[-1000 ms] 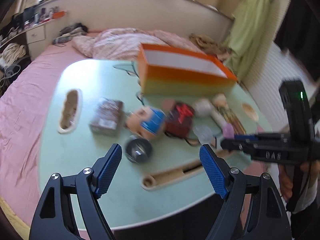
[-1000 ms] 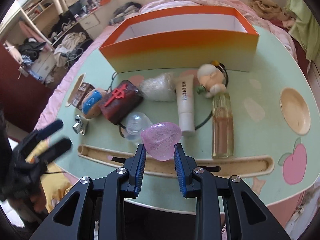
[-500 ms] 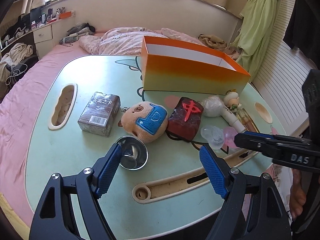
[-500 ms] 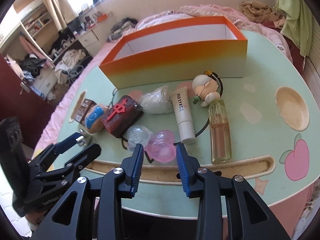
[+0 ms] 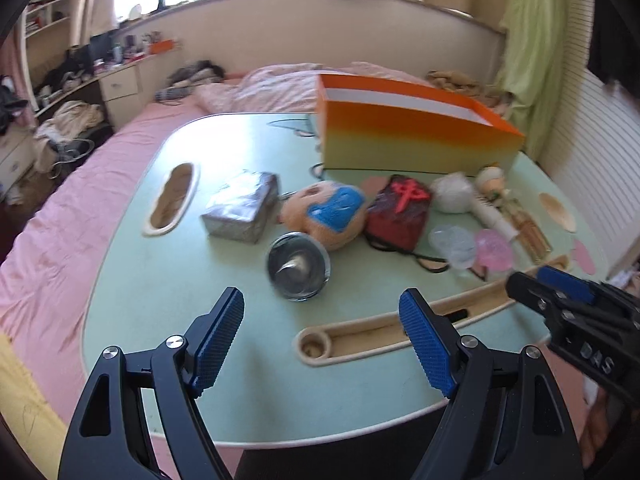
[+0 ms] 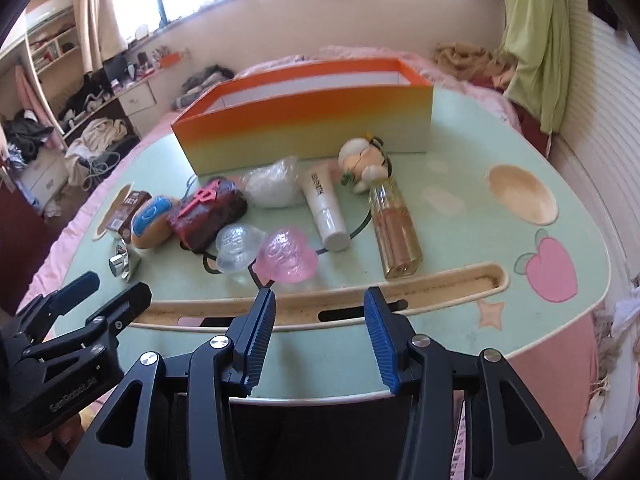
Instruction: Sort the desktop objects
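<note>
Both tongs hang empty over the near edge of the mint-green table. Left gripper has its blue pads spread wide apart, with nothing between them; just beyond it a small metal bowl sits on the tabletop. Right gripper is likewise parted and holds nothing, its fingers hovering short of the pencil groove along the table's front.

Beyond that groove lies a pink heart-shaped case, touching a clear heart-shaped case on its left. Farther back, in a loose row from left to right, lie a brown card box, a plush head with a blue patch, a dark red pouch, a crumpled plastic-wrapped bundle, a white tube, a small doll figure and a glass bottle of amber liquid. Behind them all stands the open orange-to-yellow box.
</note>
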Action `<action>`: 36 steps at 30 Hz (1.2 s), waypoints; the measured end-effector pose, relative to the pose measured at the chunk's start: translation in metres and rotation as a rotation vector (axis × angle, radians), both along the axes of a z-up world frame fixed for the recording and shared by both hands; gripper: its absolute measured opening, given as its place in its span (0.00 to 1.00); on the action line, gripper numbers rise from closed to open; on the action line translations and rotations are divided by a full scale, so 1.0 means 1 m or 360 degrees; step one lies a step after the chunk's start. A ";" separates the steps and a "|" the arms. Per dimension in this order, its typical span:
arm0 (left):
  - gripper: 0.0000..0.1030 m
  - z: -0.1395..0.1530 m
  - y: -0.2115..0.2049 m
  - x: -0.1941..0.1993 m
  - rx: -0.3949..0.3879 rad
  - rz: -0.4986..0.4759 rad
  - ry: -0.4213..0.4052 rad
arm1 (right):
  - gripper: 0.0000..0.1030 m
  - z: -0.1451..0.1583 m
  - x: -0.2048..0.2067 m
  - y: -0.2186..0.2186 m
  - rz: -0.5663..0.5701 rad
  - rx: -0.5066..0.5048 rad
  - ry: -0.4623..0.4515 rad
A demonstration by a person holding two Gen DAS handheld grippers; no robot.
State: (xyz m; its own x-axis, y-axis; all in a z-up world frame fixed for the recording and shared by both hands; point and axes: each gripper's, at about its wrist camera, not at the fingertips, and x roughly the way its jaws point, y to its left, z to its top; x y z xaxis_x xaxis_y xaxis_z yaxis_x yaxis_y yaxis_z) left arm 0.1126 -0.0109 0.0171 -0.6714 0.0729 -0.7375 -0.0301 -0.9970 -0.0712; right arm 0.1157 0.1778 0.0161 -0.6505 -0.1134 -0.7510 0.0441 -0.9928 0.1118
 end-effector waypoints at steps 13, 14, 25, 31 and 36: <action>0.86 -0.016 0.003 0.001 -0.0083 0.0063 0.0084 | 0.64 -0.014 0.013 -0.016 -0.0105 0.0222 0.0222; 0.87 -0.016 0.003 0.001 -0.0081 0.0067 0.0095 | 0.65 -0.015 0.014 -0.016 -0.0122 0.0220 0.0245; 0.93 -0.017 0.004 0.002 -0.0089 0.0086 0.0127 | 0.70 -0.024 0.017 -0.021 -0.0201 0.0220 0.0425; 1.00 -0.018 0.003 0.002 -0.0092 0.0108 0.0129 | 0.95 -0.026 0.015 -0.009 -0.0301 0.0214 0.0406; 1.00 -0.020 0.003 0.002 -0.0096 0.0119 0.0126 | 0.95 -0.026 0.017 -0.009 -0.0292 0.0214 0.0410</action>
